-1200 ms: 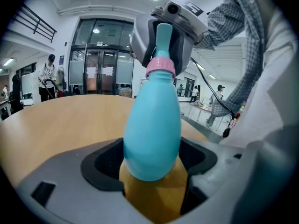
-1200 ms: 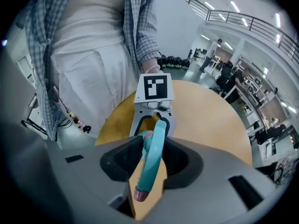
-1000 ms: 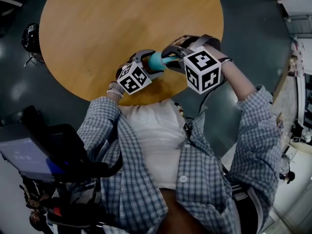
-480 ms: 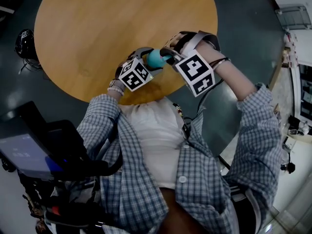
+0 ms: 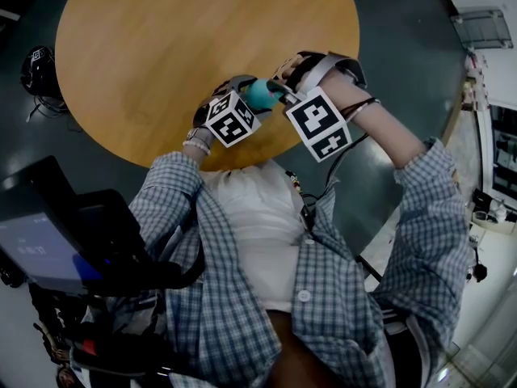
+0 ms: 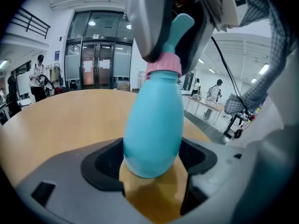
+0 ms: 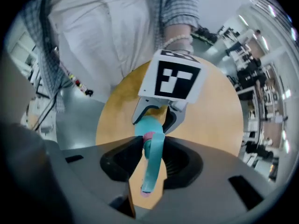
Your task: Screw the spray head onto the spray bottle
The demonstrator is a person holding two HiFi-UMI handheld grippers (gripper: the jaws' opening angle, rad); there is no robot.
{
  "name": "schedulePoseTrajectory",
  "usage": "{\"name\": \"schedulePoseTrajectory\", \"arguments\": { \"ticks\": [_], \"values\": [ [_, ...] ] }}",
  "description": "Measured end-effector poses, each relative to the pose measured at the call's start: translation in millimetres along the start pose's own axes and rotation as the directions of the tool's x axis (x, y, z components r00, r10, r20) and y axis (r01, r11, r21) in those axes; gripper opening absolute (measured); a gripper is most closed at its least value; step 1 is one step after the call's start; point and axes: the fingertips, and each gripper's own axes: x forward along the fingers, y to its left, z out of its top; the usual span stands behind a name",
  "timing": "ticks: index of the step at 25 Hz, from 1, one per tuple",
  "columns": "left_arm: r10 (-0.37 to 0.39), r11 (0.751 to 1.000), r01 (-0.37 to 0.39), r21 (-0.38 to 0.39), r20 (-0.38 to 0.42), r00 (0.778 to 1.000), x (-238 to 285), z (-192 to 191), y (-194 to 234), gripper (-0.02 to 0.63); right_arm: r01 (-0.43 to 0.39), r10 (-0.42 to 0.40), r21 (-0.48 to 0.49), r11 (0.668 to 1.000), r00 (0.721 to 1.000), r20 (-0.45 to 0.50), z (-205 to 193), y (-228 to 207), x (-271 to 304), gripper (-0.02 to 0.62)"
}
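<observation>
Right gripper (image 5: 276, 86) rolled, spray head (image 7: 153, 157) between fingers (image 7: 184, 161)

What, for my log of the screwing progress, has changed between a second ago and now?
The right gripper, shut on the spray head, has rolled a little about it: its marker cube sits turned in the head view, though which way is hard to tell. Unchanged: the left gripper still clamps the spray bottle above the table, and the head is still on the bottle's neck.

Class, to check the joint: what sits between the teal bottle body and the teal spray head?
A pink collar, ringing the bottle neck under the spray head; clearest in the left gripper view.
</observation>
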Motion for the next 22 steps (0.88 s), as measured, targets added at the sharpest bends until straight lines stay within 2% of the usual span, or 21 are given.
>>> {"name": "schedulePoseTrajectory", "arguments": {
  "ticks": [2, 3, 5, 6, 7, 8, 11, 13, 15, 16, 17, 18, 21, 22],
  "values": [
    [0.007, 1.0, -0.007, -0.002, -0.002, 1.0, 1, 2, -1, 0.364, -0.036, 0.028, 0.182, 0.983, 0.998, 0.049, -1, 1, -1, 0.118],
    [0.009, 1.0, -0.009, -0.003, -0.002, 1.0, 2, 2, -1, 0.364, -0.056, 0.036, 0.276, 0.96, 0.996, 0.076, -2, 1, -3, 0.118],
    [0.012, 1.0, -0.012, -0.005, -0.002, 1.0, 3, 4, -2, 0.364, -0.093, 0.04, 0.454, 0.886, 0.991, 0.125, -4, -1, -6, 0.118],
    [0.014, 1.0, -0.014, -0.006, -0.003, 1.0, 4, 4, -3, 0.364, -0.109, 0.036, 0.538, 0.836, 0.989, 0.145, -5, -2, -7, 0.118],
    [0.017, 1.0, -0.017, -0.007, -0.005, 1.0, 4, 5, -3, 0.364, -0.126, 0.031, 0.62, 0.774, 0.986, 0.162, -6, -2, -9, 0.118],
    [0.023, 1.0, -0.023, -0.01, -0.007, 1.0, 5, 5, -4, 0.364, -0.145, 0.027, 0.702, 0.697, 0.984, 0.176, -8, -2, -10, 0.118],
    [0.048, 0.999, -0.048, -0.024, -0.017, 0.999, 5, 8, -4, 0.364, -0.195, 0.014, 0.898, 0.394, 0.978, 0.206, -13, -3, -11, 0.118],
    [0.065, 0.997, -0.066, -0.036, -0.02, 0.998, 6, 9, -4, 0.364, -0.202, -0.015, 0.955, 0.219, 0.977, 0.21, -19, -4, -11, 0.118],
    [0.087, 0.995, -0.088, -0.054, -0.016, 0.996, 6, 11, -3, 0.364, -0.198, -0.065, 0.977, 0.085, 0.977, 0.204, -23, -6, -12, 0.12],
    [0.099, 0.993, -0.099, -0.063, -0.013, 0.995, 6, 12, -3, 0.364, -0.189, -0.093, 0.981, 0.04, 0.977, 0.192, -24, -7, -13, 0.12],
    [0.109, 0.992, -0.109, -0.069, -0.01, 0.994, 6, 12, -2, 0.364, -0.167, -0.118, 0.986, 0.021, 0.979, 0.168, -25, -7, -14, 0.118],
    [0.116, 0.991, -0.117, -0.071, -0.008, 0.993, 6, 12, -2, 0.364, -0.131, -0.138, 0.991, 0.034, 0.981, 0.134, -25, -7, -15, 0.118],
    [0.123, 0.99, -0.123, -0.073, -0.008, 0.992, 7, 15, -2, 0.364, 0.013, -0.151, 0.988, 0.157, 0.989, 0.011, -22, -7, -18, 0.12],
    [0.126, 0.989, -0.126, -0.078, -0.008, 0.992, 8, 16, -2, 0.364, 0.047, -0.151, 0.982, 0.182, 0.988, -0.019, -23, -7, -17, 0.118]
  ]
}}
